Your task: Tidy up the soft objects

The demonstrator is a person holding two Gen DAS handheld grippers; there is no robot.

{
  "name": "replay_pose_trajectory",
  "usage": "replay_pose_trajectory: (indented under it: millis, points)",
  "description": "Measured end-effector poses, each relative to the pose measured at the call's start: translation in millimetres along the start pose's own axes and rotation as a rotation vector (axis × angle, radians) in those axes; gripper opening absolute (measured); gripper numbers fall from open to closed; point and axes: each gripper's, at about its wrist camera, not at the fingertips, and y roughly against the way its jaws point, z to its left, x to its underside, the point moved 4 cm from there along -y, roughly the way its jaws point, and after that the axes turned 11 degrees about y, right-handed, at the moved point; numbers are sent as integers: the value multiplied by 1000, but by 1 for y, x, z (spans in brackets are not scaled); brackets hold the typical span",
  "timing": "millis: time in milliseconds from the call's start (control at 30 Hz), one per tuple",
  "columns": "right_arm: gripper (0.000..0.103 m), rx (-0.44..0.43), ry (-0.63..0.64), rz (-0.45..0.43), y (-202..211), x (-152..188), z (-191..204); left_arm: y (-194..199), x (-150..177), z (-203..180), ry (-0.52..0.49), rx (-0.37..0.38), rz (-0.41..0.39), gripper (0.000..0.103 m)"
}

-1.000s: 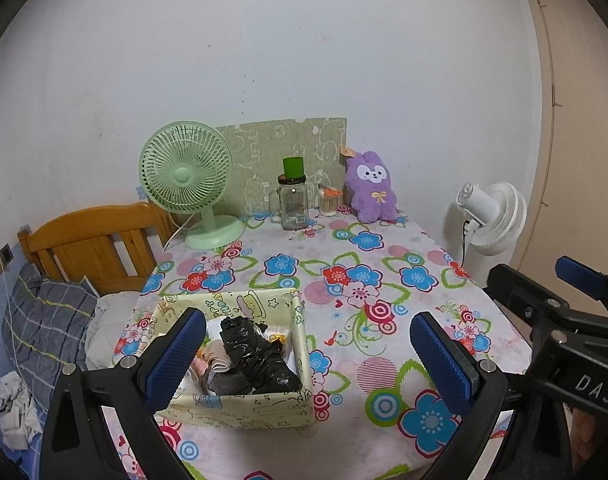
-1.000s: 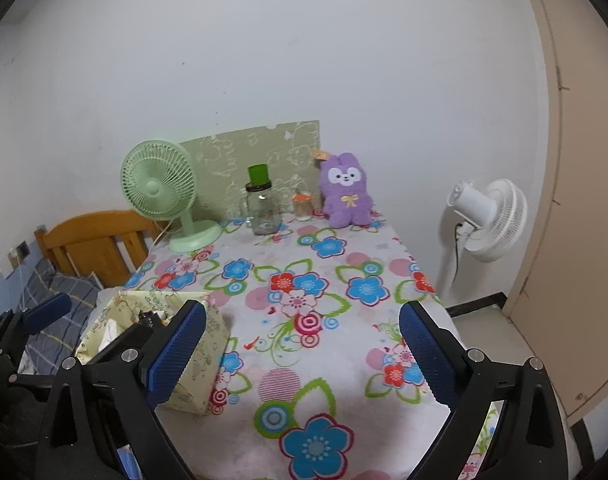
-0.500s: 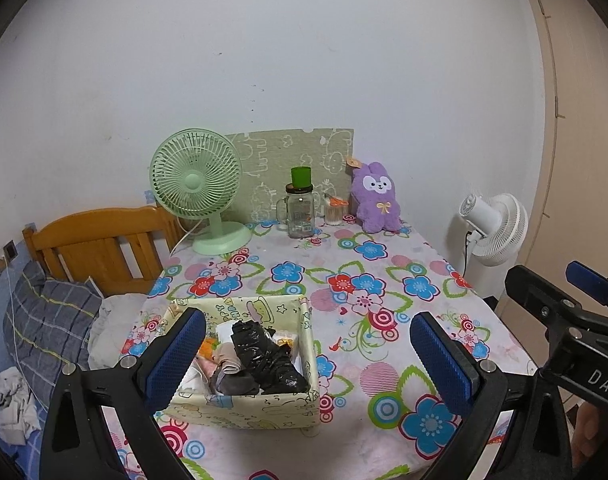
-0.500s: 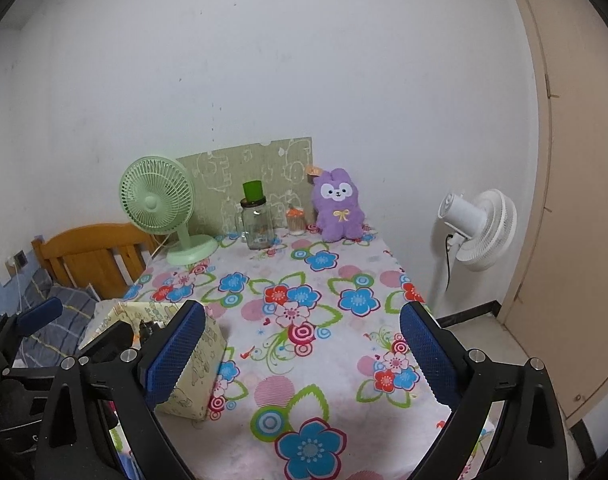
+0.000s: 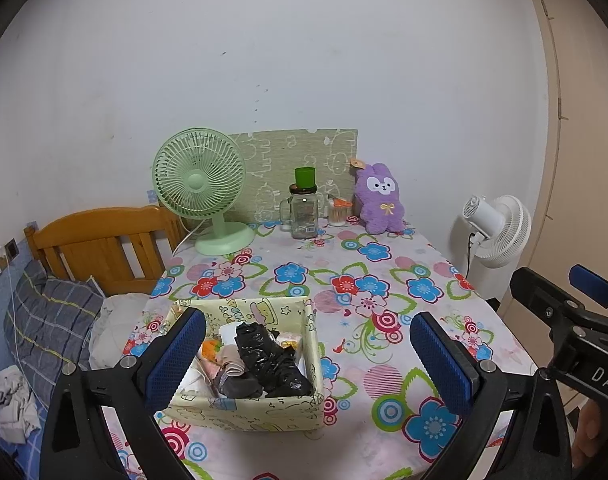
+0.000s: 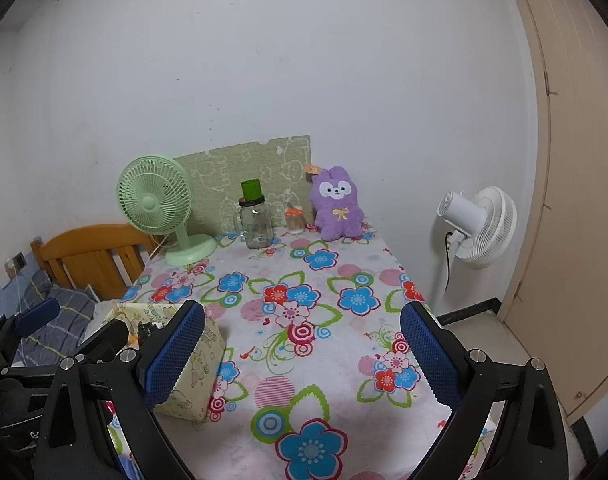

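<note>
Left tool [image 5: 308, 360] and right tool [image 6: 301, 354]: jaws spread, nothing pinched. Patterned pale-yellow fabric box [image 5: 243, 410] filled with soft items, positioned on floral-clothed surface [image 6: 304, 292].

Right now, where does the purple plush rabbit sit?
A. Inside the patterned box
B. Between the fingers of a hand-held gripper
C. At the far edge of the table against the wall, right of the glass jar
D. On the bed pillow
C: the rabbit stands at the wall, right of the jar, far from the box.

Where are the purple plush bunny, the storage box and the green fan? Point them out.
purple plush bunny [image 6: 338, 210], right wrist view, on its belly.
storage box [image 5: 243, 414], left wrist view, on its front wall.
green fan [image 5: 199, 178], left wrist view, on its grille.
</note>
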Motion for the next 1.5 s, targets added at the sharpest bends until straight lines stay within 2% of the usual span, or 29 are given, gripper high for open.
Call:
replay_pose_trajectory:
  millis: [1500]
  points:
    - [100, -6, 0, 10, -3, 0, 3, 2, -5, 11, 27, -13, -8, 103]
